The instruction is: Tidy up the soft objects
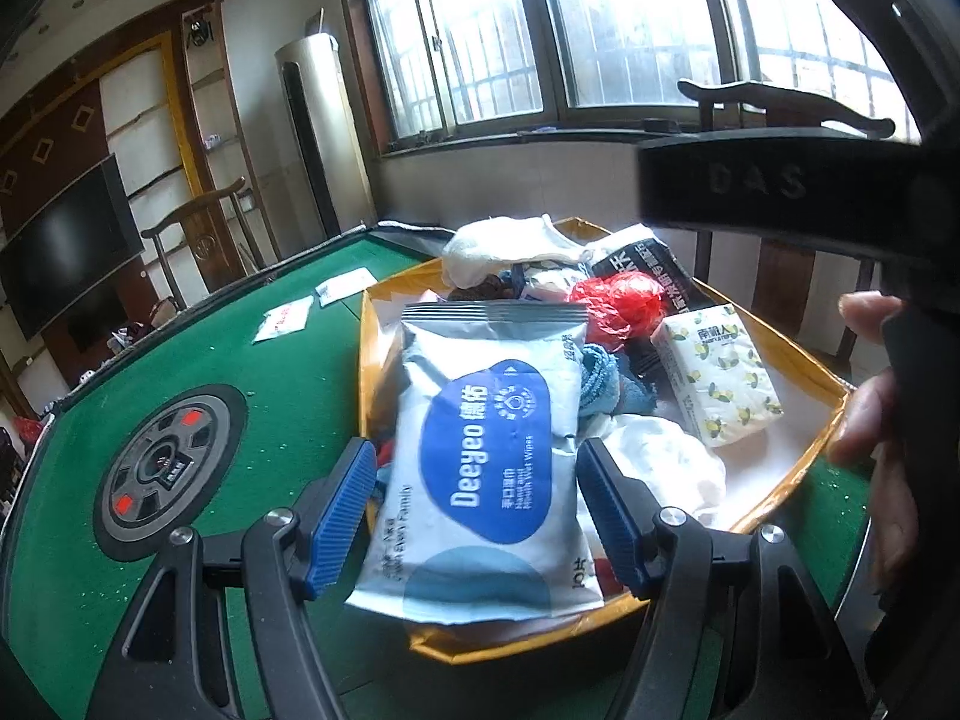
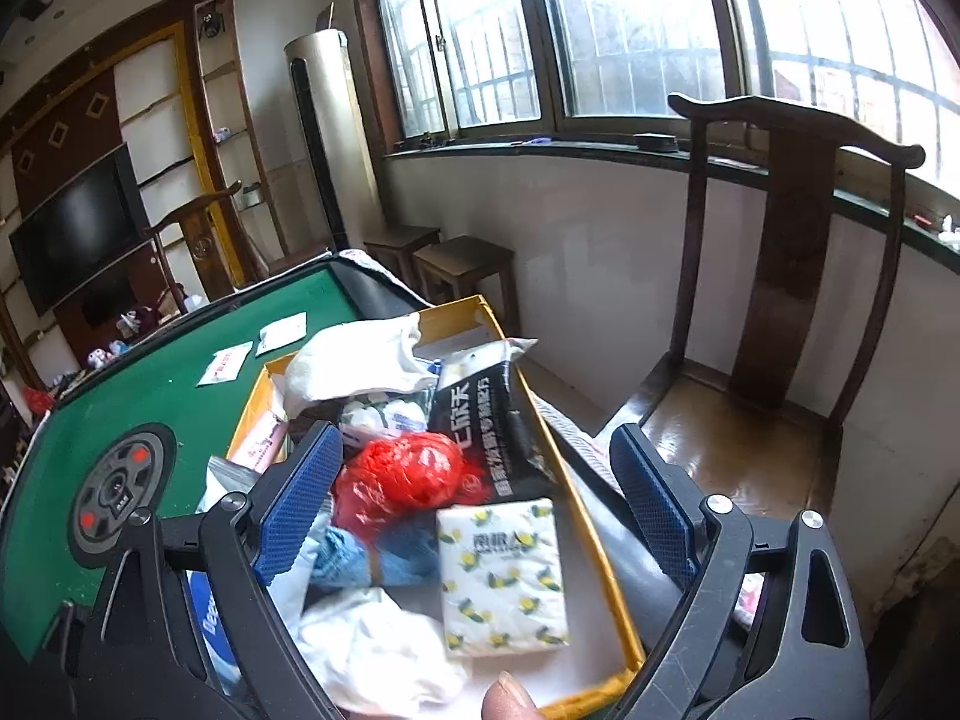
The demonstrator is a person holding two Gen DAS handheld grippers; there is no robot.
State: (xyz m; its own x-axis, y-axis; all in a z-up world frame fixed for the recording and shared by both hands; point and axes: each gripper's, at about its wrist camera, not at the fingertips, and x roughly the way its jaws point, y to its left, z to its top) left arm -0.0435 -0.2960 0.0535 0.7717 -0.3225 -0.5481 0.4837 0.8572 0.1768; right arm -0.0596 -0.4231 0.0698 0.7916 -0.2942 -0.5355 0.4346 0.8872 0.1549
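Note:
My left gripper [image 1: 474, 450] is shut on a silver and blue Deeyeo wet-wipes pack [image 1: 486, 456], which sits tilted over the near rim of a yellow-edged box [image 1: 828, 384]. In the box lie a lemon-print tissue pack [image 1: 714, 378], a red plastic bag [image 1: 618, 306], a black pack [image 1: 648, 270], a blue cloth [image 1: 600, 378] and white cloths [image 1: 660, 462]. My right gripper [image 2: 474, 432] hangs open above the box [image 2: 600, 540], over the red bag [image 2: 402, 474] and the tissue pack [image 2: 501, 576], its pads touching nothing. A thumb [image 2: 507, 696] shows at the bottom edge.
The box rests at the right end of a green game table [image 1: 210, 330] with a round centre dial [image 1: 168, 468]. Two small white packets [image 1: 282, 321] lie on the felt. A dark wooden chair [image 2: 780, 300] and two stools [image 2: 462, 264] stand beside the table under the windows.

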